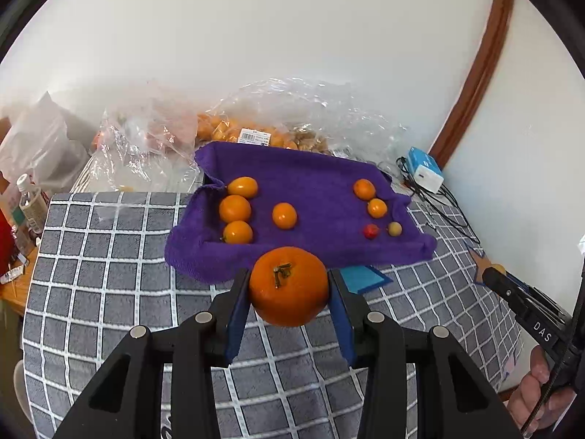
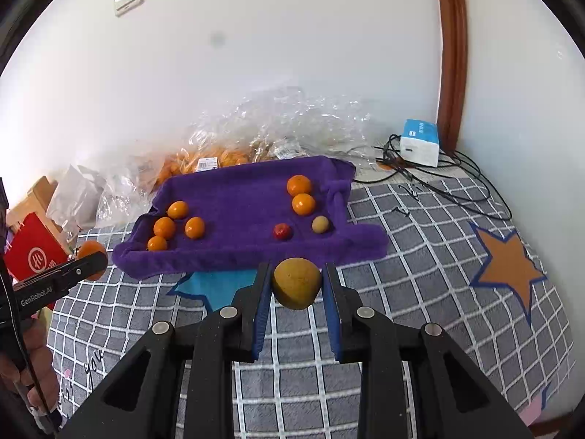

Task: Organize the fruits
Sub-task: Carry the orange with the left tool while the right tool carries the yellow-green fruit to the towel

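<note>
My left gripper [image 1: 289, 285] is shut on a large orange [image 1: 289, 285] with its stem facing the camera, held just in front of the purple towel tray [image 1: 321, 248]. My right gripper [image 2: 297, 283] is shut on a yellow-brown round fruit [image 2: 297, 283], held before the same tray [image 2: 237, 256]. On the towel lie several small oranges at the left [image 1: 236, 208] and two at the right [image 1: 376, 207], plus a small red fruit [image 1: 371, 231] and a small tan fruit [image 1: 395, 228]. The right gripper also shows at the right edge of the left wrist view [image 1: 491, 274].
Clear plastic bags of fruit [image 1: 256, 131] lie behind the tray against the wall. A white and blue box with black cables [image 1: 426, 170] sits at the right. Bottles and clutter [image 1: 27, 201] stand at the left. The checked grey cloth [image 1: 109, 274] covers the surface.
</note>
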`<state>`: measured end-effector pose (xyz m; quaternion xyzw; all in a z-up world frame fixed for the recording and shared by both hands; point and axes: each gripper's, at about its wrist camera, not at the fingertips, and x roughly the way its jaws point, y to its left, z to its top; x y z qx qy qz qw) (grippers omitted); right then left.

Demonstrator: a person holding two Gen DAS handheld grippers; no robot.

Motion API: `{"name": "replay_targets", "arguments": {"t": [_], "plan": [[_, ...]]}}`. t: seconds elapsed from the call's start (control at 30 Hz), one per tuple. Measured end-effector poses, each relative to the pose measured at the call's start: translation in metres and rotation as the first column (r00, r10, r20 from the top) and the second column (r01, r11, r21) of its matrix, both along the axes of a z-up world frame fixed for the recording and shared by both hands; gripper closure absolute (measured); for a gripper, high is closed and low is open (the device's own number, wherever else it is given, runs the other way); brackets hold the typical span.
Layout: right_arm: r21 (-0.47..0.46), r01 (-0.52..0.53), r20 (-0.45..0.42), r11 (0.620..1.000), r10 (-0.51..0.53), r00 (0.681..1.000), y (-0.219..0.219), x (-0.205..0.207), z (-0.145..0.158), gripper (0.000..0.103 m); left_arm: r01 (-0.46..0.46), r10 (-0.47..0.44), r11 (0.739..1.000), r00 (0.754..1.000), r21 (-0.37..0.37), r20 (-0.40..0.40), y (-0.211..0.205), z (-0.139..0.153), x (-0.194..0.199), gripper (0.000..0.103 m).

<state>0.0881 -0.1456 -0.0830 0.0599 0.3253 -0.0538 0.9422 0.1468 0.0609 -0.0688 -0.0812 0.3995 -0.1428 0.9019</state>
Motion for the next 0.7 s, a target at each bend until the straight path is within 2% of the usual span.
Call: {"name": "replay_targets", "arguments": {"t": [0.17,0.37,0.5,0.7], "plan": [[0.002,-0.039,0.005,0.999,0.039,0.999,-0.006,-0.017,0.002,0.076,-0.036,0.037,0.999,0.999,-0.017,0.033,-0.003,0.009,-0.027,0.064],[-0.009,-0.089,0.035,0.996,0.089,0.995,-0.016,-0.036,0.022,0.076,-0.086,0.088,0.996,0.994,-0.027,0.065,-0.006,0.028,-0.053,0.064],[-0.033,-0.115,0.060,0.993,0.116,0.991,-0.018,-0.047,0.035,0.076,-0.105,0.107,0.994,0.992,-0.040,0.071,-0.009,0.040,-0.063,0.064],[-0.008,-0.144,0.080,0.990,0.144,0.986,-0.024,-0.045,0.044,0.076,-0.130,0.131,0.991,0.988,-0.020,0.077,-0.013,0.050,-0.065,0.064]]}}
